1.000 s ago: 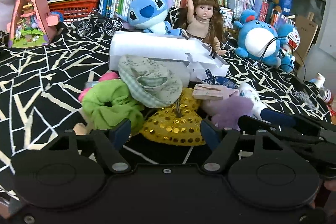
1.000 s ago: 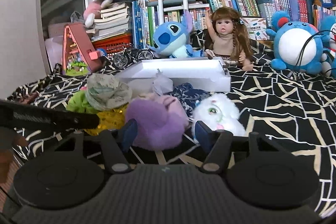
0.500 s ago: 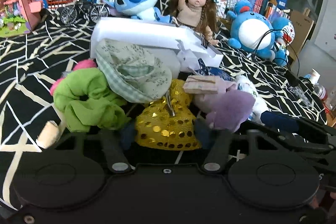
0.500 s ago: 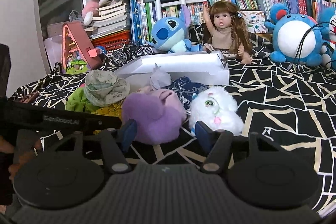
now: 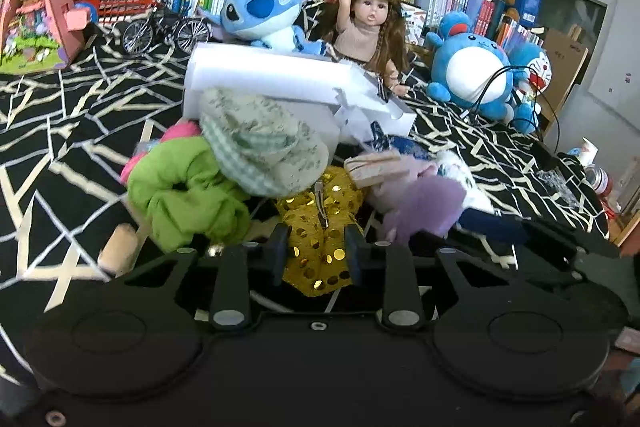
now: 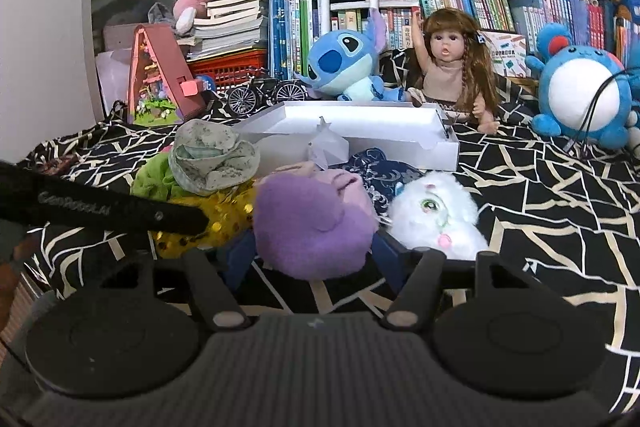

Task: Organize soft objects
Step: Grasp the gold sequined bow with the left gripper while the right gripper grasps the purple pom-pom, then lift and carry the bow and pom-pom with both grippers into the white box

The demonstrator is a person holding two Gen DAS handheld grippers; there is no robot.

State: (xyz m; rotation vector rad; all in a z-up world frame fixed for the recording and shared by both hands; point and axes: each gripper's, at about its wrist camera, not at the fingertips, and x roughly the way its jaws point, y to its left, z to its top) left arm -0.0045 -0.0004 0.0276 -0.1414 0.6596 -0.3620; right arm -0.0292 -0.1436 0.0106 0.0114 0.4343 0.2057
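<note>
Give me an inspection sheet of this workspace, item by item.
Surface: black cloth with pale line pattern.
Job's things: heap of gold sequin piece, green scrunchie, floral hat, purple plush, white plush, before an open white box.
Clutter: doll, blue plush, toy bicycle.
Grippers: left gripper has just been closing, pads on the sequin piece; right gripper has just been opening, straddling the purple plush.
Cables: black cable across the round blue plush.
Surroundings: bookshelves, red baskets.
</note>
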